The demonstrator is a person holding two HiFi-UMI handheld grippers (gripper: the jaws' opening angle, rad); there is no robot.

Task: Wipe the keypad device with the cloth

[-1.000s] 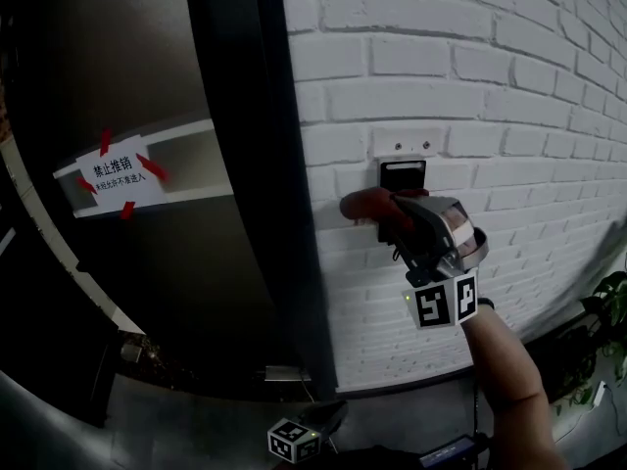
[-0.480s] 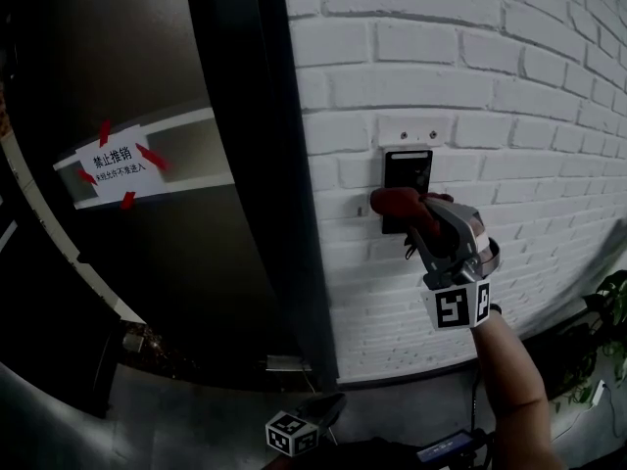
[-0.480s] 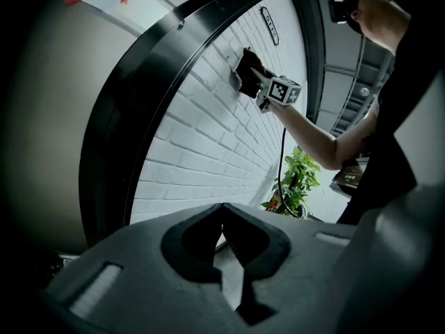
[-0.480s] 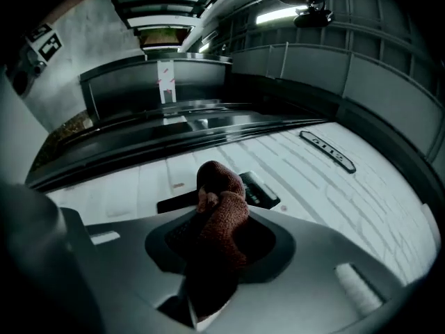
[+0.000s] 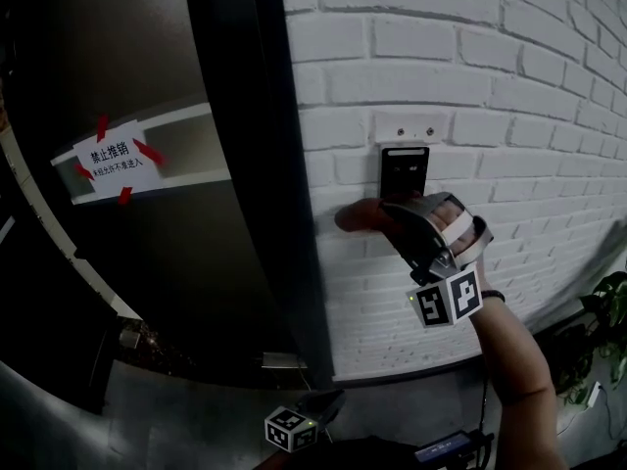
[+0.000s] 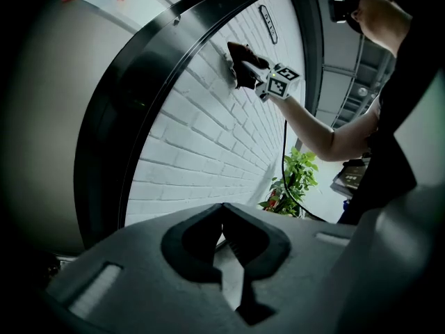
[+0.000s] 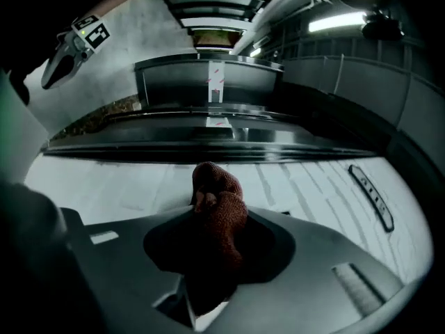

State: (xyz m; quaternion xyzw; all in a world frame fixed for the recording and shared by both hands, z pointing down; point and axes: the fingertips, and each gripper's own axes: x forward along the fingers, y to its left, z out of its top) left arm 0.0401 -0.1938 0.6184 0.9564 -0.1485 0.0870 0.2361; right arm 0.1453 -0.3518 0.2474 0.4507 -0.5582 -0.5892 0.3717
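Cloth point(image 5: 359, 215) sits in right gripper point(image 5: 390, 215), just below-left of keypad device point(image 5: 404, 171).

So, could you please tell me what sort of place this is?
Probably a building entrance: a white brick wall carries a keypad device right beside a dark door frame, and a paper notice is taped on the door.

Cloth point(image 7: 219, 214) coarse rust-red knit, matt, keypad device point(image 5: 404, 169) glossy black plastic, wall point(image 5: 470, 57) around it rough white-painted brick, matt, door frame point(image 5: 265, 164) left of it smooth dark metal, slight sheen
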